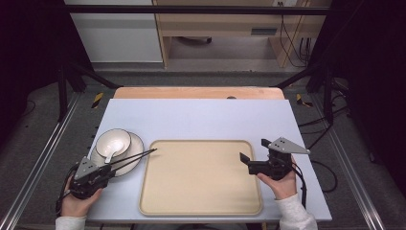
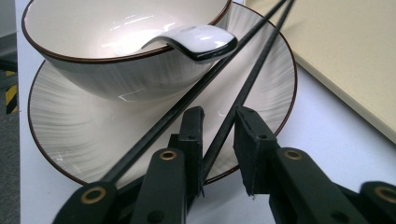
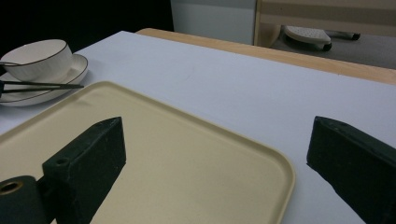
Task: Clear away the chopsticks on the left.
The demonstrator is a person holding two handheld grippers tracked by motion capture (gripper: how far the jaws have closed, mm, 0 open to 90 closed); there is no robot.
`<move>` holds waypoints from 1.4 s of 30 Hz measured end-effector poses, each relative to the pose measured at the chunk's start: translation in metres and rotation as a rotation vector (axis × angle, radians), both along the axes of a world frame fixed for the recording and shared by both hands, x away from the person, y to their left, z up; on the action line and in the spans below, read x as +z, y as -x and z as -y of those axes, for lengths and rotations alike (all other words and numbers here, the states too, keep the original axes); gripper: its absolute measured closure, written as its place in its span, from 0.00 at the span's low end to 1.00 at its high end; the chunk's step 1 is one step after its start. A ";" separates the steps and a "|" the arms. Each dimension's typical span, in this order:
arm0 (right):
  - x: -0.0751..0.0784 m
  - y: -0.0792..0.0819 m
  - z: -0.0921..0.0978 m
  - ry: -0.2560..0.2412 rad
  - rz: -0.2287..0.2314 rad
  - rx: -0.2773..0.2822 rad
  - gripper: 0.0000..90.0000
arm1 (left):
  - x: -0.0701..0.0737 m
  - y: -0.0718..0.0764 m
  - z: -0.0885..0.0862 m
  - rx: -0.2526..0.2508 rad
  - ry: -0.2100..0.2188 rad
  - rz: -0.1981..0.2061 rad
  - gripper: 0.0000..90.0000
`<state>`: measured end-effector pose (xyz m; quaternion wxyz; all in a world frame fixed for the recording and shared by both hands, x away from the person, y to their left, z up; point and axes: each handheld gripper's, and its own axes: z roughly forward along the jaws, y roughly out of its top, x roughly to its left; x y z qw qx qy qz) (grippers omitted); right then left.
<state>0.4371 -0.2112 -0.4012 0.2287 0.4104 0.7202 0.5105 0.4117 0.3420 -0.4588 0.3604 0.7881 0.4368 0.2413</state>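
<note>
Left gripper (image 2: 218, 128) is sitting at the near rim of the plate (image 2: 70, 135), jaws slightly apart around one of the two chopsticks (image 2: 219, 86), not clamping yet. The chopsticks are lying across the plate beside the bowl (image 1: 113, 142), tips pointing toward the tray (image 1: 201, 211). Risk: closing now is likely catching only one stick, so the other rolls off, or the sticks nudge the spoon (image 2: 198, 41) resting on the bowl rim. Right gripper (image 1: 253, 155) is hovering wide open at the tray's right edge, hand held low.
</note>
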 end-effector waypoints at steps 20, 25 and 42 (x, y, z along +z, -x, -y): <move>0.000 0.000 0.001 -0.001 0.000 0.000 0.05 | 0.004 0.002 0.006 -0.001 0.002 -0.019 0.92; 0.001 0.000 0.001 0.000 0.003 0.000 0.05 | 0.008 0.000 0.009 -0.007 0.013 -0.015 0.87; 0.002 0.001 0.001 -0.007 0.003 0.001 0.05 | 0.004 -0.025 0.026 -0.008 -0.033 -0.084 0.86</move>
